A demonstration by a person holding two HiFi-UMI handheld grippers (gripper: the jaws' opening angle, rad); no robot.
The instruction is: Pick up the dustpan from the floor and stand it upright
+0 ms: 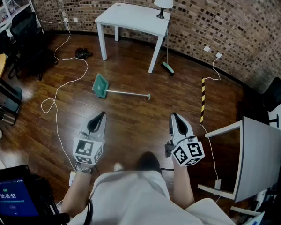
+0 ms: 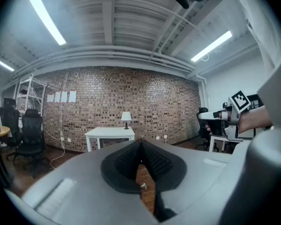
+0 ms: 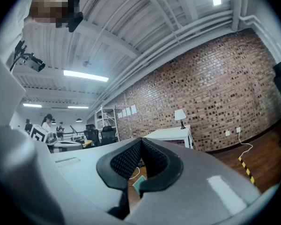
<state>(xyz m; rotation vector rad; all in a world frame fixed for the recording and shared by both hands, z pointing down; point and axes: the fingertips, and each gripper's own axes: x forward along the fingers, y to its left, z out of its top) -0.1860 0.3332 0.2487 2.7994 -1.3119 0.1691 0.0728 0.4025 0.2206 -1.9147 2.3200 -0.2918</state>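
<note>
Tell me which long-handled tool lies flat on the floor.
The green dustpan, handle stretched along the boards; the broom stands upright beside the white table.

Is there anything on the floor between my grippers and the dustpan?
Nothing visible does. Only bare floor lies between the dustpan and the left gripper and right gripper; the white cable runs off to the left side.
</note>
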